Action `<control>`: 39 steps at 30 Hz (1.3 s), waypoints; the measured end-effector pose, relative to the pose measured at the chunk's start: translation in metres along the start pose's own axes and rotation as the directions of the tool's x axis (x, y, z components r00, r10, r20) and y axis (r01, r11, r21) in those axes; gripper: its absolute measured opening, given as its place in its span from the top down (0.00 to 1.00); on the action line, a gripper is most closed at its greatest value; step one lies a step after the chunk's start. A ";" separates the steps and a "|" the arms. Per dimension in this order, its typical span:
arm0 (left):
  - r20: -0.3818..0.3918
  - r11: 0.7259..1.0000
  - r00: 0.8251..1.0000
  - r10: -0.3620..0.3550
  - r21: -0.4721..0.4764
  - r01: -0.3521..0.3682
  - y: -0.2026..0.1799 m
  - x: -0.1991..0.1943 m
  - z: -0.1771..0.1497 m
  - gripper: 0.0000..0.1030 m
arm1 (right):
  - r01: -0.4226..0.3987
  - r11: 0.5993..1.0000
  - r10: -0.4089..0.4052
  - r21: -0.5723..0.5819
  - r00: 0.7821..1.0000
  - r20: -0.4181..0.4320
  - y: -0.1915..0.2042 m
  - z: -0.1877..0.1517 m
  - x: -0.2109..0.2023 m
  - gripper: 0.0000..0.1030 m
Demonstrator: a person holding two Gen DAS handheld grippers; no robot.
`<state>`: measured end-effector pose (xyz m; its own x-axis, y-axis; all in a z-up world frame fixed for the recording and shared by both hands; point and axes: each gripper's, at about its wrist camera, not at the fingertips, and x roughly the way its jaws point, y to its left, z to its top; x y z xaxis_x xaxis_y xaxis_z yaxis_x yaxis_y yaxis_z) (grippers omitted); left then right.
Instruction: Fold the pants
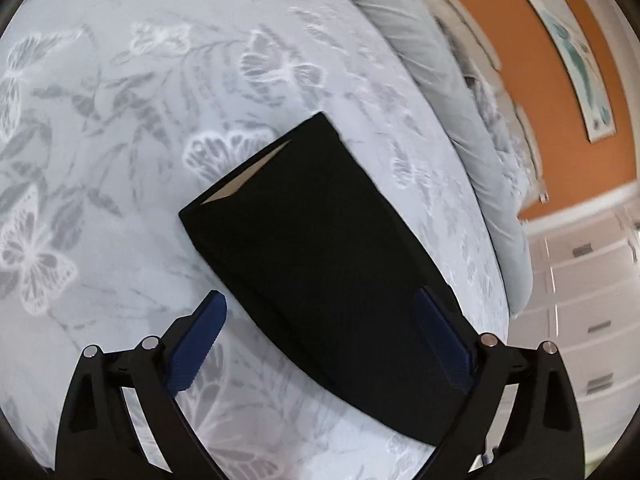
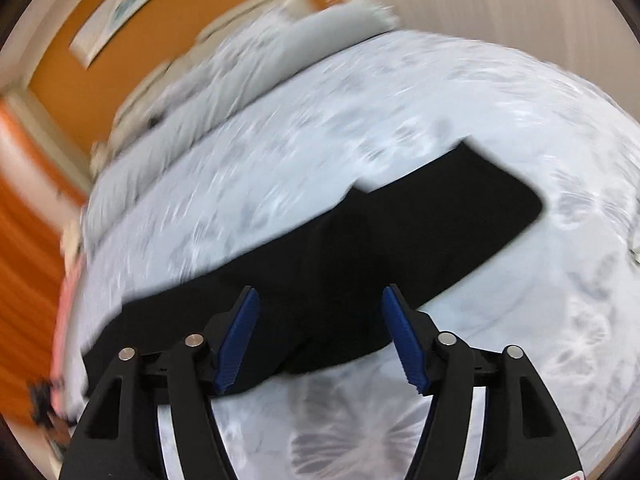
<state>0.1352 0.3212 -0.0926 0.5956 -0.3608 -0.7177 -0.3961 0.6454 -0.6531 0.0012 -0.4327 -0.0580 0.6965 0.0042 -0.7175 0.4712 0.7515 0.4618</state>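
Note:
Black pants (image 1: 316, 256) lie flat on a pale blue bedspread with a butterfly print (image 1: 120, 120). In the left wrist view one end of the pants shows, with a tan lining at its opening. My left gripper (image 1: 320, 300) is open and hovers over this end, with its fingers on either side. In the right wrist view the pants (image 2: 400, 232) stretch across the bed as a long dark band with a step in the upper edge. My right gripper (image 2: 320, 296) is open and empty just above the middle of the pants. This view is blurred.
A rolled grey duvet (image 1: 452, 96) lies along the far side of the bed. Behind it are an orange wall (image 1: 532, 80) with a framed picture (image 1: 568, 52) and a white dresser (image 1: 588, 300). An orange curtain (image 2: 24, 280) hangs at the left in the right wrist view.

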 end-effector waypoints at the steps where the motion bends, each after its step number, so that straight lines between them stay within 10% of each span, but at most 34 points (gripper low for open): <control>1: -0.007 0.999 1.000 0.004 -0.037 -0.004 0.003 0.005 0.002 0.11 | 0.009 0.999 -0.009 0.038 1.000 0.012 -0.009 0.001 0.001 0.38; 7: -0.057 0.995 0.995 0.079 -0.048 -0.082 0.012 0.019 -0.005 0.22 | -0.011 0.980 0.019 0.200 0.999 -0.036 -0.056 0.016 0.016 0.36; 14: 0.106 0.967 0.964 0.244 0.047 -0.250 -0.026 -0.008 -0.032 0.21 | 0.028 0.994 -0.039 -0.101 0.992 -0.116 0.033 0.017 0.053 0.25; 16: 0.162 0.950 0.951 0.264 0.128 -0.286 -0.048 -0.012 -0.043 0.21 | 0.112 0.962 -0.152 -0.248 0.977 -0.149 0.055 0.006 0.085 0.56; 17: 0.180 0.940 0.945 0.271 0.163 -0.301 -0.057 -0.011 -0.047 0.20 | 0.112 0.965 -0.160 -0.236 0.967 -0.198 0.053 0.002 0.100 0.93; 18: 0.188 0.933 0.944 0.271 0.189 -0.305 -0.063 -0.009 -0.050 0.20 | 0.081 0.980 -0.118 -0.180 0.973 -0.200 0.048 0.004 0.099 0.96; 21: 0.196 0.908 0.939 0.283 0.260 -0.328 -0.076 0.000 -0.055 0.20 | -0.024 0.987 0.036 -0.160 0.997 0.073 0.051 0.031 0.017 0.96; 24: 0.182 0.902 0.939 0.291 0.275 -0.333 -0.077 0.007 -0.055 0.20 | -0.082 0.986 0.118 -0.145 0.958 0.261 0.027 0.039 -0.051 0.96; 25: 0.181 0.896 0.935 0.306 0.277 -0.347 -0.076 0.010 -0.055 0.20 | -0.036 0.993 0.067 -0.114 0.957 0.283 0.007 0.037 -0.053 0.96; 27: 0.177 0.890 0.929 0.324 0.277 -0.363 -0.076 0.014 -0.057 0.20 | 0.053 0.998 -0.047 -0.027 0.985 0.164 -0.041 0.031 -0.021 0.65; 30: 0.135 0.887 0.931 0.340 0.283 -0.365 -0.072 0.025 -0.059 0.20 | 0.226 0.971 -0.212 0.083 0.966 -0.147 -0.111 0.013 0.039 0.72; 33: 0.130 0.884 0.927 0.353 0.279 -0.375 -0.071 0.030 -0.062 0.20 | 0.184 0.981 -0.180 0.060 0.982 -0.056 -0.109 0.021 0.022 0.64; 36: 0.141 0.876 0.919 0.367 0.279 -0.393 -0.075 0.033 -0.064 0.19 | 0.154 0.988 -0.154 0.017 0.986 0.068 -0.092 0.029 0.004 0.30; 39: 0.145 0.869 0.917 0.372 0.293 -0.399 -0.080 0.039 -0.068 0.19 | 0.206 0.976 -0.201 -0.076 0.977 0.071 -0.080 0.035 0.020 0.30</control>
<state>0.1428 0.2101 -0.0842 0.5003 0.0070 -0.8658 -0.3767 0.9021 -0.2104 -0.0041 -0.5160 -0.0909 0.6240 -0.1937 -0.7571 0.5623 0.7840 0.2629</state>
